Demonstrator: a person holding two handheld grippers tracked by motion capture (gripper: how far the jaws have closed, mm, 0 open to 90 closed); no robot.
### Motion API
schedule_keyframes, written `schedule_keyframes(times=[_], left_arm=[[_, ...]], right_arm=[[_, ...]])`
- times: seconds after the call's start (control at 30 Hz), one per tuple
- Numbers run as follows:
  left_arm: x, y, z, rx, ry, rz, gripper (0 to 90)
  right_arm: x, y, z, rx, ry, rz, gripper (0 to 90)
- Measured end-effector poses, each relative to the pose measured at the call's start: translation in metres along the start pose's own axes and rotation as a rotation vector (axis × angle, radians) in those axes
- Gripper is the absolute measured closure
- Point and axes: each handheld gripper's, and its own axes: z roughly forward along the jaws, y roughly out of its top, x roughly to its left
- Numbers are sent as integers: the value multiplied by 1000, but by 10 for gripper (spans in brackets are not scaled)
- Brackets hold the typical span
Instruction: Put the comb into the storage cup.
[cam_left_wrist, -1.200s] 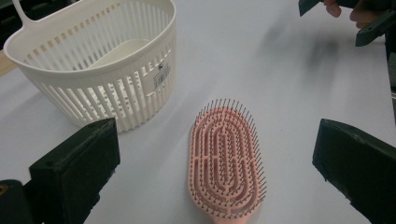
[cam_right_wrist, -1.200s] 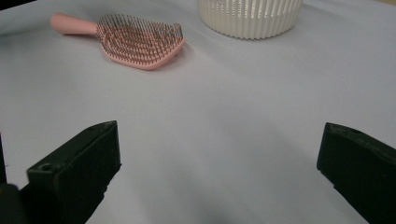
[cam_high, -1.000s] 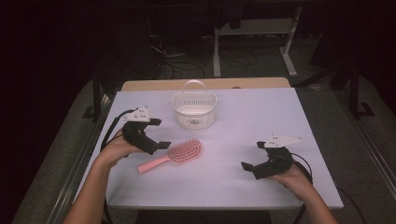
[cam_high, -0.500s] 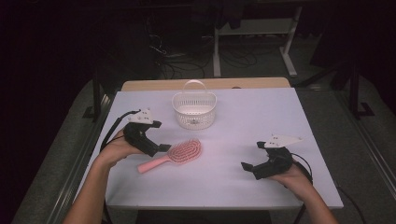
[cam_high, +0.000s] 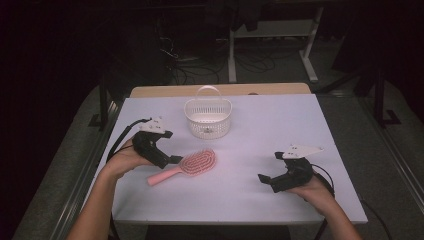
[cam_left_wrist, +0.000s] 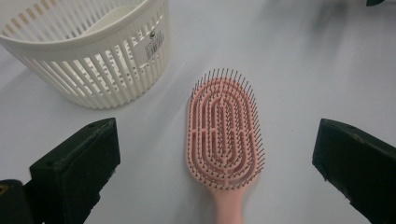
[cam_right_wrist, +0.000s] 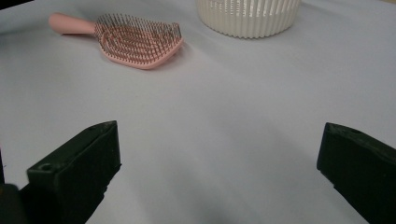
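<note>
That pink hairbrush (cam_high: 186, 167) lying bristles-up on the worktop (cam_high: 280, 125), just in front of the white basket (cam_high: 208, 118), looks light and rigid, plastic so maybe a bit slick. Your left gripper (cam_high: 170, 161) sits right by it, jaws wide apart; right gripper (cam_high: 264, 179) is open too, well away. I'd pinch the handle near the neck, not the springy bristles.

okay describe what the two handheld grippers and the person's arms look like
Both are black handheld units. The left claw and right claw each end in two blocky black jaws, with a small screw hole visible in the left jaw in both gripper views. A pale three-cornered plate sits on top of each, and a black cable trails from each. The forearms are bare, with no sleeves in view.
</note>
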Motion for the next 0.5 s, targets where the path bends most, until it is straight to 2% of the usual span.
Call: schedule_keyframes(times=[0.5], left_arm=[[-1,0,5,70,5,10,3]], right_arm=[[1,0,0,1,1,-2,0]])
